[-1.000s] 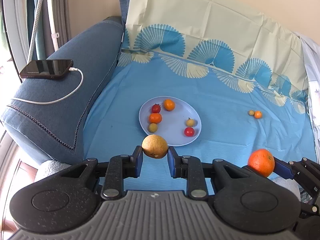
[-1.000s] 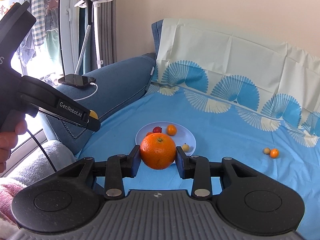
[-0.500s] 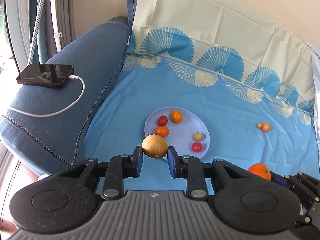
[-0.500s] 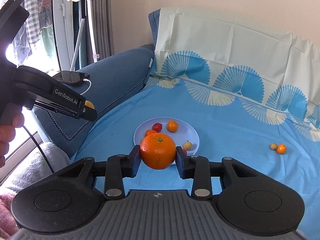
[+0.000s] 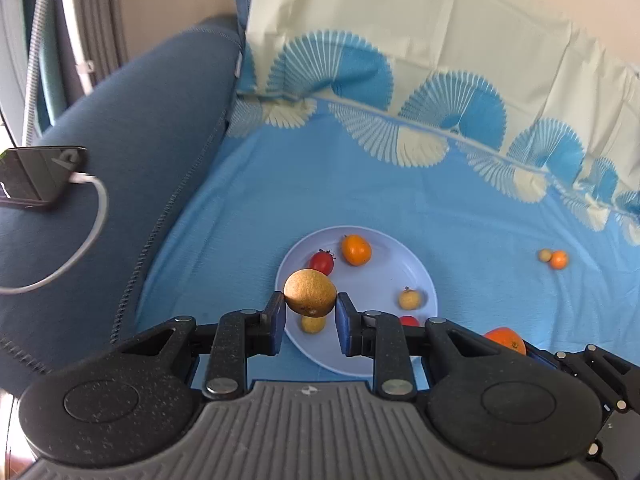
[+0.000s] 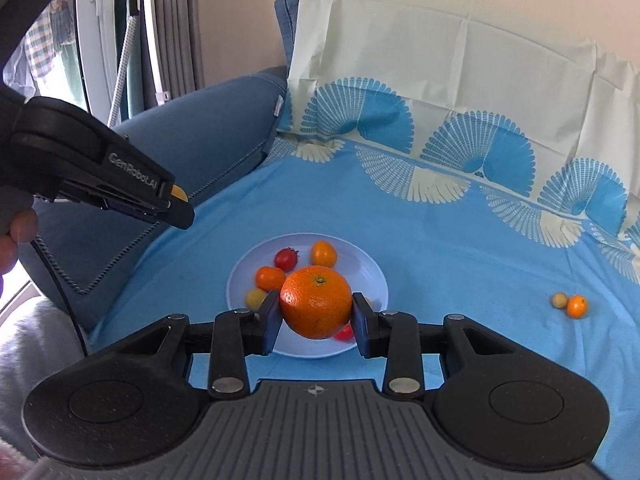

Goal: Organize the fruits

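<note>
the white plate point(image 6: 372, 276) sits on the blue sheet point(image 6: 440, 248) of the sofa. it has small fruits on it: a red tomato point(image 6: 286, 259), two small orange ones point(image 6: 323, 253) and a little yellow one point(image 6: 255, 297).

the right claw point(image 6: 316, 312) is clamped on a big orange point(image 6: 316, 301). it holds the orange up in the air, in front of the plate and a bit above it. the left claw point(image 5: 310, 310) is clamped on a yellow-brown fruit point(image 5: 310, 293), and that fruit hangs over the near left side of the plate. in the right view the left claw shows from the side, up and to the left.

two small fruits, one tan point(image 6: 559, 300) and one orange point(image 6: 577, 306), lie touching on the sheet, well apart from the plate on its right.

a phone point(image 5: 38, 176) with a white cable point(image 5: 76, 256) rests on the sofa arm point(image 5: 132, 168).

i think the step now is carrying both fruits to the plate. next, each claw should go down low over a bare spot on the plate and then let go gently. round fruit can roll, so a drop from high up could send it off the plate or knock the small ones. after that the two fruits on the sheet are left to get.
</note>
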